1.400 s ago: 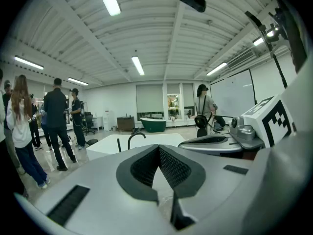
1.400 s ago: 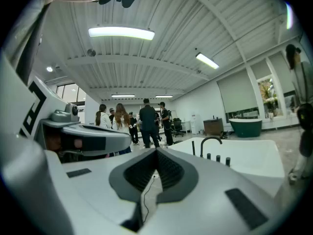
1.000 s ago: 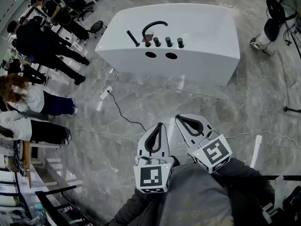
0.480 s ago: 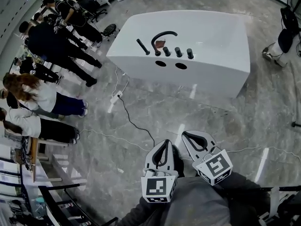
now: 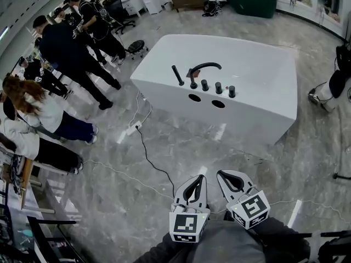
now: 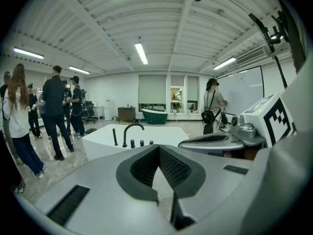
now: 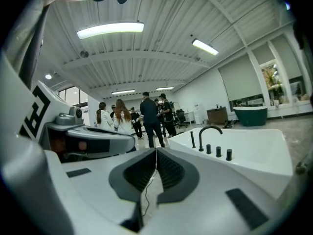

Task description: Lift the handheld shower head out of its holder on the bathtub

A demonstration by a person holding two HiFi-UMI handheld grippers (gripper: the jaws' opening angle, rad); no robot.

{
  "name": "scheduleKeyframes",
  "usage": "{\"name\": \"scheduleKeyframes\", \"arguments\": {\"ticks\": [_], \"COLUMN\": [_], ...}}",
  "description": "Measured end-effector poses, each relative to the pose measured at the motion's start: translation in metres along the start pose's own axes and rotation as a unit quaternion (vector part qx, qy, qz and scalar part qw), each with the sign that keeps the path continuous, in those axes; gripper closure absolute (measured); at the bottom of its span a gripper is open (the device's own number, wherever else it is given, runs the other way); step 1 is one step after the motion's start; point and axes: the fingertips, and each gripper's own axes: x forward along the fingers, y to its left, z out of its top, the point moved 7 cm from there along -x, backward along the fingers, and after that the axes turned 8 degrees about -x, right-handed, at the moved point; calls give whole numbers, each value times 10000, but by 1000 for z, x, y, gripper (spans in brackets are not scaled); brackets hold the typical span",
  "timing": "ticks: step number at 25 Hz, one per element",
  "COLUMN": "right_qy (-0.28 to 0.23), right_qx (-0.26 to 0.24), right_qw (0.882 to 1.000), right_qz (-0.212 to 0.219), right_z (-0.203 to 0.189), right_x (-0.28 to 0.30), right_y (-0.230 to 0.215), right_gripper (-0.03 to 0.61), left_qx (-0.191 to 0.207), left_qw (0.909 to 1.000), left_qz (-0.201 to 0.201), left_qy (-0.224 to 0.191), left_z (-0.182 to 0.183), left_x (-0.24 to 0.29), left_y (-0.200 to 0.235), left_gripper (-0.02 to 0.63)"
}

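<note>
– Handheld shower head (image 5: 177,75): where does it sit from here?

– Your hands first. You hold both grippers low at the bottom centre of the head view, side by side and close to your body, aimed at the white bathtub (image 5: 258,75) and tipped slightly down. Your left gripper (image 5: 198,178) has its jaws closed tip to tip with nothing between them. Your right gripper (image 5: 221,173) is closed and empty as well.

– And the shower head?

– It is a slim black rod standing a little tilted in its holder. You find it at the left end of the row of black fittings on the tub's near rim, just above the middle of the head view. The curved black spout (image 5: 204,67) rises just to its right, and three round knobs (image 5: 218,87) follow further right. In your left gripper view it stands left of centre, well beyond the jaw tips. Neither gripper touches it.

– What about room to move?

– Bare grey marble floor lies between you and the tub. A black cable (image 5: 151,158) runs across it from a power strip (image 5: 133,129) near the tub's left corner towards your left gripper. A group of people (image 5: 66,48) stands at the upper left, apart from the tub. Another person (image 5: 334,84) is at the right edge.
</note>
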Motion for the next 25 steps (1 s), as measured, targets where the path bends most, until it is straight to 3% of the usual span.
{"name": "scheduleKeyframes", "arguments": {"ticks": [17,25], "right_qy": [231,204], "right_qx": [-92,-248], "right_qw": [9994,9991], "right_qz": [-237,-292], "right_z": [44,62], "right_x": [198,244], "right_y": [7,9], "right_gripper": [574,574], "left_qx": [-396,-468], "left_qw": [9990,9986], "left_qz": [-70,-112], "left_qy": [-171,-229], "left_z": [41,54], "left_x": [65,80], "left_y": [192,236], "left_gripper": [611,611]}}
